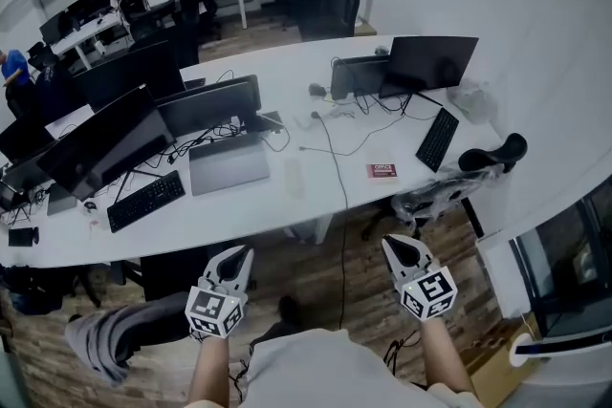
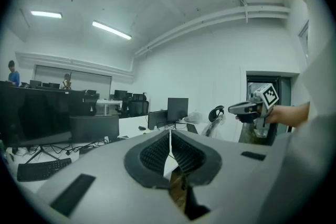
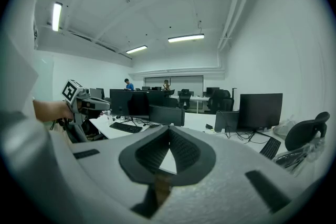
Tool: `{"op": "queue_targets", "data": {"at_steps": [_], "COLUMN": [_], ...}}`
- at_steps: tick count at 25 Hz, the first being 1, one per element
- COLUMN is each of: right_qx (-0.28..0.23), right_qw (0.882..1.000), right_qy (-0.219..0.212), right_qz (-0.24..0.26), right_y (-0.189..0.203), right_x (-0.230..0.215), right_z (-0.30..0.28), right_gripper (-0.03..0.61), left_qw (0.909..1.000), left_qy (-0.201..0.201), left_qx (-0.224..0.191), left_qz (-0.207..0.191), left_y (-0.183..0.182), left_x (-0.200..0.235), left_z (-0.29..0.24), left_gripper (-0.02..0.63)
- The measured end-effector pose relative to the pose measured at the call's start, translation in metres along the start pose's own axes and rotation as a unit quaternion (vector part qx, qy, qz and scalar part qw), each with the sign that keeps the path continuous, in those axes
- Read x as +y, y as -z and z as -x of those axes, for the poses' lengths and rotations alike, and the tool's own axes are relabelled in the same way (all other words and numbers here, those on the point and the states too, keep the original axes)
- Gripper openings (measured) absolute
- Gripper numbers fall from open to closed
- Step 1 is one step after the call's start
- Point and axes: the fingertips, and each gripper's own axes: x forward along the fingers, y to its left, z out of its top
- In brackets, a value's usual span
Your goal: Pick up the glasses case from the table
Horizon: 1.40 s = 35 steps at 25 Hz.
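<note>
standing back from the long white table (image 1: 249, 215), with left gripper (image 1: 238, 255) and right gripper (image 1: 396, 246) carried out in front at about the same height, side by side and well apart, over the wooden floor (image 1: 316, 268) rather than over the tabletop. jaws of both pressed together tip to tip with nothing between them, clear along each gripper's own view: clenched and empty, probably just a carrying posture for the approach, too far off here for any grasp. aimed nearly level toward the desk, likely to keep it ahead of both cameras. taking the glasses case (image 1: 294, 177) to be the pale oblong lying flat on the table, just right of the closed laptop (image 1: 228, 163) and left of the thin black cable (image 1: 337, 169); too washed out against the white top to be sure. ruling out the small red card (image 1: 382, 170) beyond the cable as too flat. lying toward the near edge, touched by neither gripper, so no pick-up begun yet. calls next, by this reading, for closing in on the front edge, parting one pair of jaws, then coming down across the narrow side. worth a clean line in from the front, given cable and laptop so close.
</note>
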Motion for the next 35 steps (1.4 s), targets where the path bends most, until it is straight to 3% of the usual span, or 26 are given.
{"op": "queue_targets", "data": {"at_steps": [18, 26, 35], "right_qx": [0.029, 0.036, 0.034], "right_qw": [0.999, 0.999, 0.999], "right_qy": [0.029, 0.033, 0.008], "right_qz": [-0.006, -0.003, -0.009], "right_y": [-0.021, -0.021, -0.021], "right_x": [0.004, -0.005, -0.038], "right_z": [-0.135, -0.156, -0.187], "right_gripper": [0.002, 0.002, 0.002], "left_qw": [0.9995, 0.9994, 0.9997], "left_qy": [0.030, 0.018, 0.004], "left_qx": [0.004, -0.004, 0.011], "left_qz": [0.001, 0.029, 0.021], "left_y": [-0.007, -0.003, -0.007], "left_x": [0.131, 0.152, 0.159], "left_z": [-0.066, -0.080, -0.114], "left_gripper": [0.011, 0.011, 0.011]}}
